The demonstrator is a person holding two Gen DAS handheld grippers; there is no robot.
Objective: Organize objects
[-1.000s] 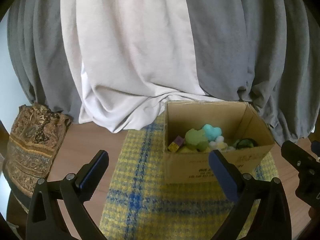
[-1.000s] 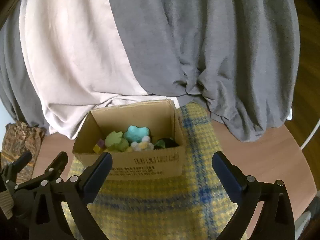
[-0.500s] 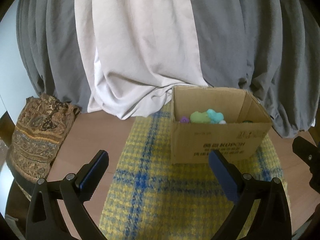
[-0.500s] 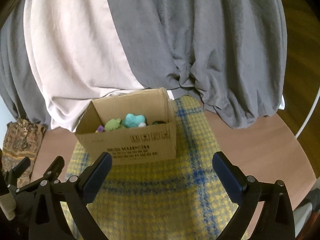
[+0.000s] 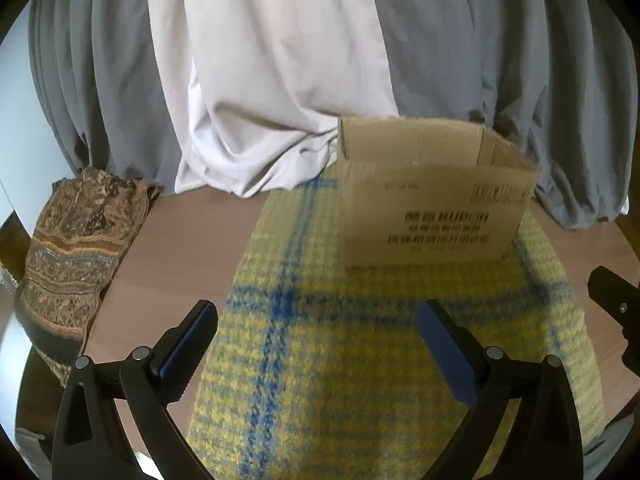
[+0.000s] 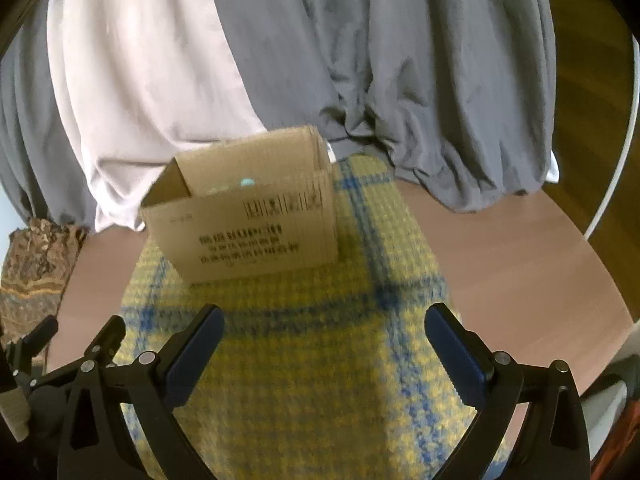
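While both claws wait low in front, here is what shows, from left to right.

Patterned cloth (image 5: 76,248): a brown, folded bundle at the far left edge of the surface (image 5: 184,240). It looks soft and floppy.

Left claw (image 5: 316,344): wide open, with nothing in it. Its blue pads (image 5: 188,344) hang over the near part of the mat.

Mat (image 5: 360,360): yellow with blue stripes, lying flat on the wooden surface. It looks woolly and soft.

Cardboard box (image 5: 432,208): it stands upright on the far part of the mat, right of the middle in the left view, well apart from both claws. Its top is open.

How the box will handle: I think it is light and stiff, but the thin walls would bend if squeezed hard. A good place to hold looks like the top rim of a side wall, one claw on each side.

Inside the box: a small blue-green thing (image 6: 247,181) peeks over the rim in the right view. I cannot tell what it is.

Writing: dark printed words and a barcode (image 5: 500,194) are on the front wall. They are too blurry to read.

Right claw (image 6: 324,346): wide open and holding nothing.

Curtains (image 6: 420,60): grey and white cloth hangs behind the box.
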